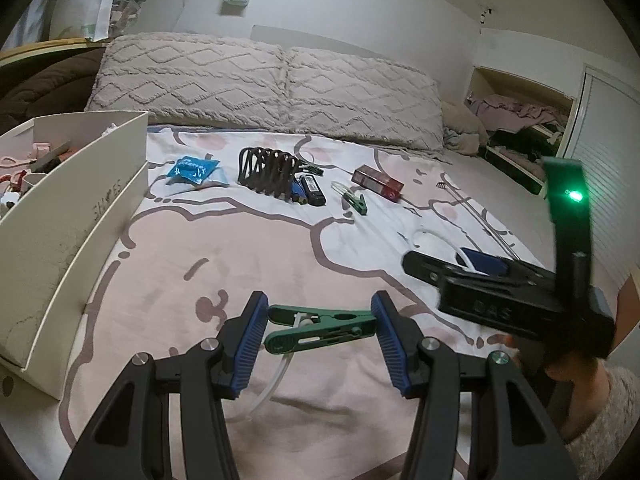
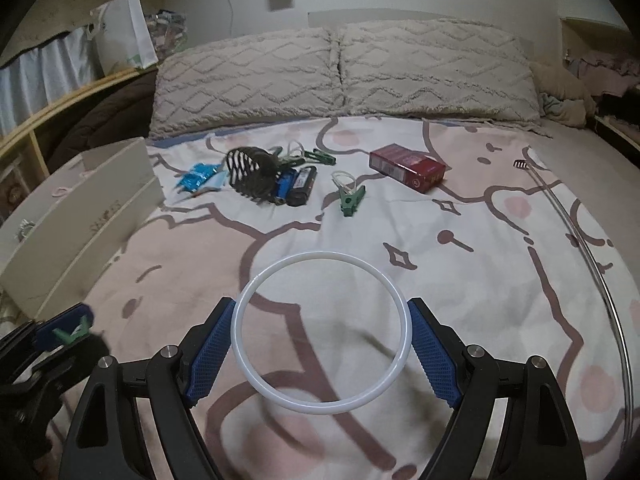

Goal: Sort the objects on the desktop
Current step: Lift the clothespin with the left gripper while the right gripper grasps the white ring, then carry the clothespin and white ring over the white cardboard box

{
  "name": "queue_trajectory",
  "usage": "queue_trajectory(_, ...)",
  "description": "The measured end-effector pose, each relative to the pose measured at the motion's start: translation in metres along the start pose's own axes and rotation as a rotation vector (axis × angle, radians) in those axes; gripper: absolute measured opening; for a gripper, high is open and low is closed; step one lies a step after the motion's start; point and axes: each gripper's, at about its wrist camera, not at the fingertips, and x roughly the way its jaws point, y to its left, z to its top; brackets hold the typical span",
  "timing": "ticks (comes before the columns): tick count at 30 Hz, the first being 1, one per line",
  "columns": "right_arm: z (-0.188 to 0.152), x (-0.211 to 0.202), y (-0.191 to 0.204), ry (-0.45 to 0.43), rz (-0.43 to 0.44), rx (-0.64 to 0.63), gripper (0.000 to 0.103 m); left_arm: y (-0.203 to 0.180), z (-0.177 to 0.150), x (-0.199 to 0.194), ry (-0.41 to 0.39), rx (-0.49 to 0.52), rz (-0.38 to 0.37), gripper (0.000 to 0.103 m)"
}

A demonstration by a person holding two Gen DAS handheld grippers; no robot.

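Observation:
My left gripper (image 1: 320, 334) is shut on a green clothes peg (image 1: 320, 326) with a clear loop hanging from it, held above the bedspread. My right gripper (image 2: 320, 340) is shut on a white plastic ring (image 2: 320, 334), its pads touching the ring's two sides. The right gripper also shows in the left wrist view (image 1: 480, 268), at the right. On the bed lie a black hair claw (image 2: 252, 176), a blue packet (image 2: 198, 176), a blue and a black lighter (image 2: 298, 182), another green peg (image 2: 350, 200) and a red box (image 2: 408, 168).
A white shoebox (image 1: 76, 216) with small items stands at the left edge of the bed. Two textured pillows (image 2: 344, 76) lie at the head. A thin metal rod (image 2: 592, 256) lies along the right side. An open shelf with clothes (image 1: 516, 120) is at the far right.

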Motion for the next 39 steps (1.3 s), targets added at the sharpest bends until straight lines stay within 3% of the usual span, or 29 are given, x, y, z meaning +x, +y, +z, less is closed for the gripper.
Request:
queue_trajectory(10, -0.012, -0.034, 0.005, -0.046, 0.071, 0.052, 0.085, 0.002, 0.007, -0.013, -0.037, 0.004, 0.008, 0.053)
queue_trajectory(24, -0.021, -0.073, 0.008, -0.11, 0.106, 0.072, 0.085, -0.003, 0.019, -0.038, -0.081, 0.04, 0.034, 0.053)
queue_trajectory(39, 0.002, -0.108, 0.005, -0.212, 0.144, 0.095, 0.085, -0.028, 0.061, -0.072, -0.173, 0.149, 0.049, 0.053)
